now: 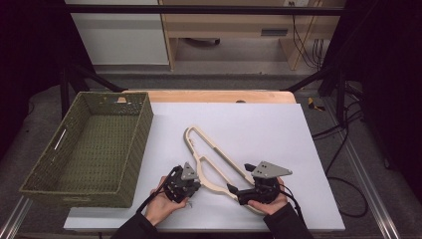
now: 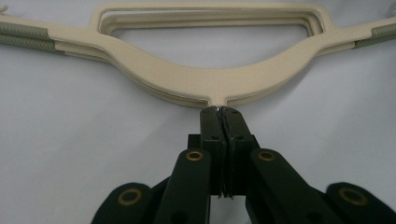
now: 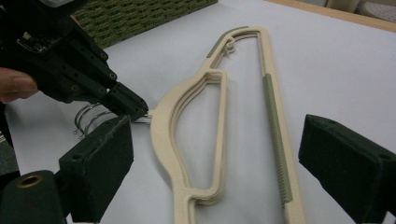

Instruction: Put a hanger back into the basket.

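Note:
A stack of cream plastic hangers (image 1: 209, 149) with grey-green grip strips lies flat on the white board (image 1: 259, 124). My left gripper (image 1: 195, 185) is shut on the hangers' thin metal hook wire right at the neck (image 2: 219, 111). From the right gripper view that same left gripper (image 3: 133, 106) shows, with the wire hooks (image 3: 88, 120) curling out behind its tips. My right gripper (image 1: 238, 191) stands open at the hangers' near end. Its two pads (image 3: 100, 158) sit wide apart on either side of the hanger stack (image 3: 168, 121) without touching it.
A green woven basket (image 1: 134, 144) stands on the left of the board, with nothing visible inside it. A wooden table edge (image 1: 214, 95) runs behind the board. Cables lie on the floor at the right (image 1: 343, 149).

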`<state>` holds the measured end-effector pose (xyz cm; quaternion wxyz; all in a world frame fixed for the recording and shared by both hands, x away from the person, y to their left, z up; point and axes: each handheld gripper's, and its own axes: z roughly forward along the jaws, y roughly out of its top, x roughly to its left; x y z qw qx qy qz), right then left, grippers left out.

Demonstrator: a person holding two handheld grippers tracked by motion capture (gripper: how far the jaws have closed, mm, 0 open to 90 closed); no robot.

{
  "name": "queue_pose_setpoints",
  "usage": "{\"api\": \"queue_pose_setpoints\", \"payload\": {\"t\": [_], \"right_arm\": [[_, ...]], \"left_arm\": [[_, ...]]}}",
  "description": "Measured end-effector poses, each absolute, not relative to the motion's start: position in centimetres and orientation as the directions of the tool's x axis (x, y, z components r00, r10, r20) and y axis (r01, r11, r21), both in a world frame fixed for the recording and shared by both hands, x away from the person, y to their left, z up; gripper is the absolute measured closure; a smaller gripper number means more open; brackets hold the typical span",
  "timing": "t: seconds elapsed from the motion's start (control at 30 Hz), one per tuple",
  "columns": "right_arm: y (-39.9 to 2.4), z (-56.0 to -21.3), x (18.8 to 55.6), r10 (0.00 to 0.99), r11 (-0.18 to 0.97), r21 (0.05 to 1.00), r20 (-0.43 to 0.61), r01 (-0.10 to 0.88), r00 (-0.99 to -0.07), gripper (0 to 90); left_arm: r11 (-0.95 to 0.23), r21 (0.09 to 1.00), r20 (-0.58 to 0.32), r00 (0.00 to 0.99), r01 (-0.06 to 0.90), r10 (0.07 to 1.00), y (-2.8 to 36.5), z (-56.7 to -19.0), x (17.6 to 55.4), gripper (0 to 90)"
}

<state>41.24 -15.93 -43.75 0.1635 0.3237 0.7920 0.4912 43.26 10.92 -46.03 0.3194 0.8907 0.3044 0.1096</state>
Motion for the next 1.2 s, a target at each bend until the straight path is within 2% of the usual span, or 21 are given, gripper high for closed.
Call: {"api": "queue_pose_setpoints", "payload": {"t": [0.5, 0.7, 0.93, 1.2], "right_arm": [[-16.5, -43.4, 41.3, 0.679, 0.268, 0.897, 0.083, 0.351, -0.73, 8.9], [-16.3, -43.5, 41.3, 0.675, 0.274, 0.896, 0.079, 0.349, -0.733, 9.0], [-15.7, -43.6, 41.3, 0.666, 0.286, 0.892, 0.077, 0.35, -0.742, 10.6], [-13.3, -43.9, 41.5, 0.638, 0.34, 0.874, 0.057, 0.347, -0.768, 13.8]], "left_arm": [[-0.595, 0.637, -0.035, 0.789, 0.49, 0.613, 11.2, -46.0, 43.5, 87.8], [-0.595, 0.641, -0.029, 0.791, 0.484, 0.612, 11.2, -45.8, 43.4, 88.1], [-0.617, 0.642, 0.02, 0.795, 0.455, 0.607, 11.0, -44.9, 43.0, 88.4], [-0.623, 0.645, 0.038, 0.795, 0.442, 0.605, 10.7, -43.8, 42.9, 88.4]]}}
